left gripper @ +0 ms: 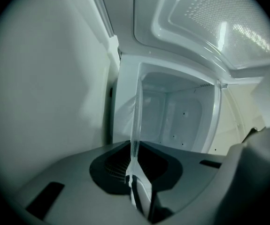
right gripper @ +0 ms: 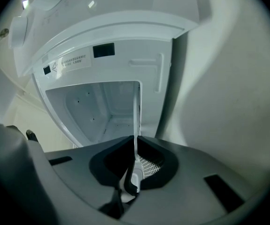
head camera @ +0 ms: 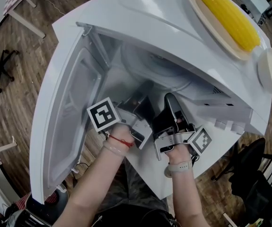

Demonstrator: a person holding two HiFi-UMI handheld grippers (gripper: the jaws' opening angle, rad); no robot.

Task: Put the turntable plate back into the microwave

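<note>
The clear glass turntable plate lies partly inside the open white microwave, its near rim held from the front by both grippers. My left gripper is shut on the plate's rim, and my right gripper is shut on it just to the right. In the left gripper view the plate shows edge-on as a thin glass line rising from between the shut jaws of the left gripper, with the cavity beyond. The right gripper view shows the same: the plate pinched in the right gripper.
The microwave door hangs wide open at the left. On top of the microwave sits a corn cob on an oval dish, with a round white lid beside it. Wooden floor and chairs surround the table.
</note>
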